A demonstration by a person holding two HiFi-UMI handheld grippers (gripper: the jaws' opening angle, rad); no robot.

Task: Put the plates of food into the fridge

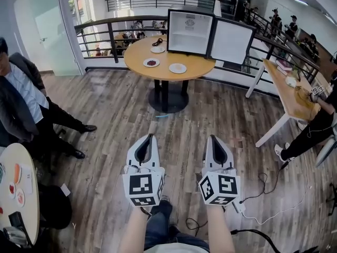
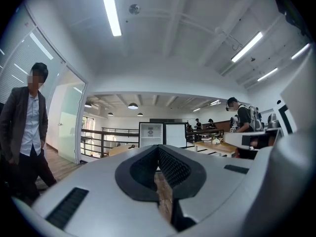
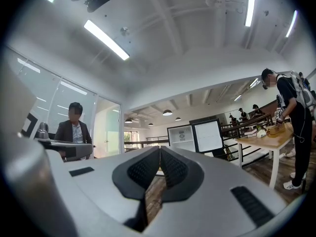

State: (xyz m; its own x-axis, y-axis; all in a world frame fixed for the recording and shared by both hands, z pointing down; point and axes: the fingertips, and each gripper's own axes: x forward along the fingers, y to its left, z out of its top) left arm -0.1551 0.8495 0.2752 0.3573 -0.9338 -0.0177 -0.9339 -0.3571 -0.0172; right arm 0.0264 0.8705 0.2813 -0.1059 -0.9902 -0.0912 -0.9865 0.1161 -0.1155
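Table point(image 1: 138, 57): round, wooden, on a dark pedestal. All places below are taken from it.

Fridge point(image 1: 189, 32): small, standing on the table's far right part. Its door point(image 1: 230, 41) is swung wide to the right and the white inside faces you.

Three plates, all on the table top and outside the fridge:
- plate one point(image 1: 158, 49), far left part, just beside the fridge's left edge;
- plate two point(image 1: 151, 62), near left part, with something dark red on it;
- plate three point(image 1: 178, 68), near edge, just in front of the fridge, with something pale on it.

Your left gripper point(image 1: 151, 137): held low over the plank floor point(image 1: 110, 109), well short of the table's near side and pointing towards it. Its jaws are closed tip to tip with nothing between them.

Your right gripper point(image 1: 211, 138): beside the left one, equally far from the table and pointing the same way. Its jaws are also pressed together at the tips and hold nothing.

Railing point(image 1: 105, 33): dark, curving behind the table.

Person in a dark jacket point(image 1: 23, 104): well to the table's left.

Desk point(image 1: 284, 88): long, wooden, white-legged, to the table's right, with a person in black point(image 1: 316, 128) beside it.
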